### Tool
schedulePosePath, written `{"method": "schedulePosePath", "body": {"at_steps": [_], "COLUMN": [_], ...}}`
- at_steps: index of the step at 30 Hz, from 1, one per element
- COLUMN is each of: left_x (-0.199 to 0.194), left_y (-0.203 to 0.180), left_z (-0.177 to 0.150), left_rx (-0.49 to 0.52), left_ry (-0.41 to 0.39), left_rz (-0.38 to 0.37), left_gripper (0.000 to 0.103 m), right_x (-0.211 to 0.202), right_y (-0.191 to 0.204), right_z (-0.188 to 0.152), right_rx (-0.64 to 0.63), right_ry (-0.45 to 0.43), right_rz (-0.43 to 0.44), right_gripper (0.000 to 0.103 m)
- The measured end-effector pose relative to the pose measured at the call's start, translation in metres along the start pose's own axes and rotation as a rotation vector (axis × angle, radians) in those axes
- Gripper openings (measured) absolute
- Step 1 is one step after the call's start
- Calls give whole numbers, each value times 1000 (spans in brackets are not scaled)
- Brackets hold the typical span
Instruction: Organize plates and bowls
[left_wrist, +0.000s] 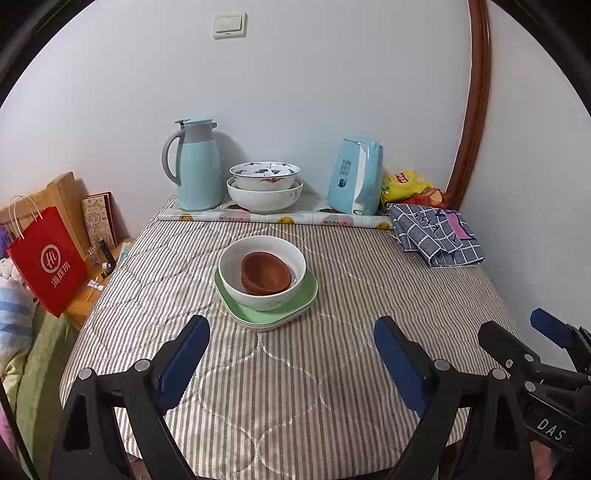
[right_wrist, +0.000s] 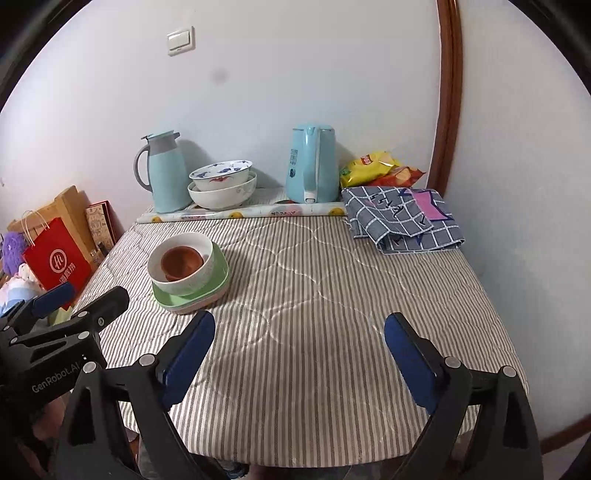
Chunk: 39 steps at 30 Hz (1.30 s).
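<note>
- Left gripper (left_wrist: 291, 363): fingers spread wide, nothing between them, hanging over the striped cloth (left_wrist: 332, 369) near the front edge of the table.
- Right gripper (right_wrist: 300, 354): same deal, fingers wide apart and empty, also above bare cloth, just beside the left one.
- Main stack sitting mid-table, a bit ahead of the left gripper and clear of both: green plates (left_wrist: 266, 314) at the bottom, white bowl (left_wrist: 262, 271) on top of them, brown bowls (left_wrist: 266, 273) nested inside the white one.
- Plates look like two or three stacked; exact count hard to tell.
- Second pile at the back by the wall: blue-patterned bowl (left_wrist: 264, 173) resting inside a bigger white bowl (left_wrist: 264, 197), on a flowery mat (left_wrist: 273, 218).
- Teal thermos jug (left_wrist: 195, 166) right next to that pile on its left, teal kettle (left_wrist: 356, 177) off to its right.
- Folded checked cloth (left_wrist: 436, 236) at the back right corner, snack bags (left_wrist: 406, 184) behind it.
- Red paper bag (left_wrist: 48, 262) off the table's left side.
</note>
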<state>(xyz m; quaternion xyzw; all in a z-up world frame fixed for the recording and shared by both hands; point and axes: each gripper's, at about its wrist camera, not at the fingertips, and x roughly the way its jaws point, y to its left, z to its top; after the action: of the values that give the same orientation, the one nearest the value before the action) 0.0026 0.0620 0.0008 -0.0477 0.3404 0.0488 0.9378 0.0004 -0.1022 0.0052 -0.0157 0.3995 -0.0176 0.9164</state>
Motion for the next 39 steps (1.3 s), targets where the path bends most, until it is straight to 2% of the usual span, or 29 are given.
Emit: {"method": "schedulePosePath", "body": {"at_steps": [39], "left_x": [-11], "left_y": [-2], "left_z": [-7], "left_rx": [1], "left_ry": [-9], "left_rz": [-1], "left_gripper": [91], "right_x": [-12], "right_y": [-1], "right_z": [-6], "right_rx": [2], "right_ry": [-15], "right_rz": [0], "right_gripper": [92]}}
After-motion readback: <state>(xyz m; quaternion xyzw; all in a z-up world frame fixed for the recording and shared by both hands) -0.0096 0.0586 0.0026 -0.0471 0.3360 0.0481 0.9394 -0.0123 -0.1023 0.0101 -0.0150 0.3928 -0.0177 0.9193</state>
